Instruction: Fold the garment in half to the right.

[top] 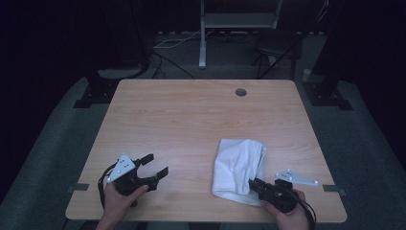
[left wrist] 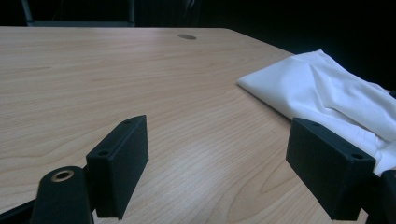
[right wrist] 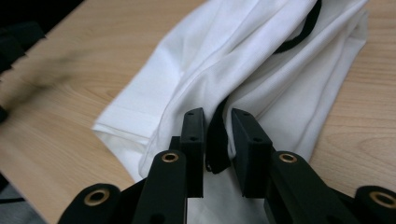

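A crumpled white cloth (top: 238, 163) with a black trim lies on the front right of the wooden table (top: 191, 120). My right gripper (top: 253, 184) sits at the cloth's near edge; in the right gripper view its jaws (right wrist: 218, 115) are shut on a black strip of the cloth (right wrist: 261, 60). My left gripper (top: 157, 164) rests at the front left, held by a hand, with its jaws wide open over bare wood (left wrist: 219, 154) and nothing between them. In the left gripper view the cloth (left wrist: 322, 88) lies off to the right, apart from that gripper.
A round cable hole (top: 241, 92) sits near the table's far edge. Beyond the table are a white stand base (top: 203, 43), a dark chair (top: 277, 48) and floor cables. The table's front edge runs just under both hands.
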`<state>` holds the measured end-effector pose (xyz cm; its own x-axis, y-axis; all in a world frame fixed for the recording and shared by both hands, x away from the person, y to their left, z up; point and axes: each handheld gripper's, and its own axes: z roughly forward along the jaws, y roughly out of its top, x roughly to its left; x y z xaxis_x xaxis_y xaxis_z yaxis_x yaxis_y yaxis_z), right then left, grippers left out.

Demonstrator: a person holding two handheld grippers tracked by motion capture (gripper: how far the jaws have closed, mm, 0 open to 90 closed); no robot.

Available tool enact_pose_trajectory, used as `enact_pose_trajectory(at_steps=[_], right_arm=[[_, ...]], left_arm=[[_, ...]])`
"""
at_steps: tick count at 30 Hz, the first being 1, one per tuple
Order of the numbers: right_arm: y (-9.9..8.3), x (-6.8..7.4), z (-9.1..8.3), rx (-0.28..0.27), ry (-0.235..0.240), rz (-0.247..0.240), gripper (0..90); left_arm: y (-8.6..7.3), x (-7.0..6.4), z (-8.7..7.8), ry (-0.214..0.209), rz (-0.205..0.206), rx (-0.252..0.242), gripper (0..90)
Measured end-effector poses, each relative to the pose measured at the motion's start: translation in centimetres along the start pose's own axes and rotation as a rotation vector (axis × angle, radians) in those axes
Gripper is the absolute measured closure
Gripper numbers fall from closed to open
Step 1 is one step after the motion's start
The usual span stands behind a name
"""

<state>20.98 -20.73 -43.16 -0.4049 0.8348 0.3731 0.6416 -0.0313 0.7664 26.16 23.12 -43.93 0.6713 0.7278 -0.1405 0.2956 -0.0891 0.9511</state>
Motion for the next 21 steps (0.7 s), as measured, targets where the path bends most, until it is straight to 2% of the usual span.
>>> enact_pose_trajectory(at_steps=[3,7,9,13,16,18,20,21], right_arm=[[0.5,-0.2,-1.2,-0.03,0.031,0.035,76.9],[1.2,-0.7,-2.3,-0.052,0.025,0.041,77.0],[1.2,-0.9,-2.3,-0.021,0.001,0.026,66.7],[0.4,-0.3,-1.7,-0.004,-0.018,0.033,44.6],[0.0,0.1,-1.0,0.011,-0.029,0.022,36.3],[-0.2,0.1,-0.3,0.027,-0.049,0.011,36.8],[-0.3,0.2,0.2,0.035,-0.047,0.001,41.7],[-0.3,0.3,0.5,0.041,-0.059,-0.021,45.0]], left_arm=[[0.0,0.0,0.0,-0.003,-0.007,0.003,20.7],[0.0,0.1,0.1,-0.002,-0.007,0.005,20.7],[0.0,0.0,0.1,-0.004,-0.011,0.0,20.6],[0.0,0.1,0.0,-0.004,-0.01,0.003,20.7],[0.0,0.1,0.0,-0.006,-0.01,0.004,20.7],[0.0,0.1,0.0,-0.006,-0.011,0.002,20.7],[0.0,0.1,0.0,-0.007,-0.017,-0.002,20.7],[0.0,0.1,0.0,-0.007,-0.013,0.002,20.7]])
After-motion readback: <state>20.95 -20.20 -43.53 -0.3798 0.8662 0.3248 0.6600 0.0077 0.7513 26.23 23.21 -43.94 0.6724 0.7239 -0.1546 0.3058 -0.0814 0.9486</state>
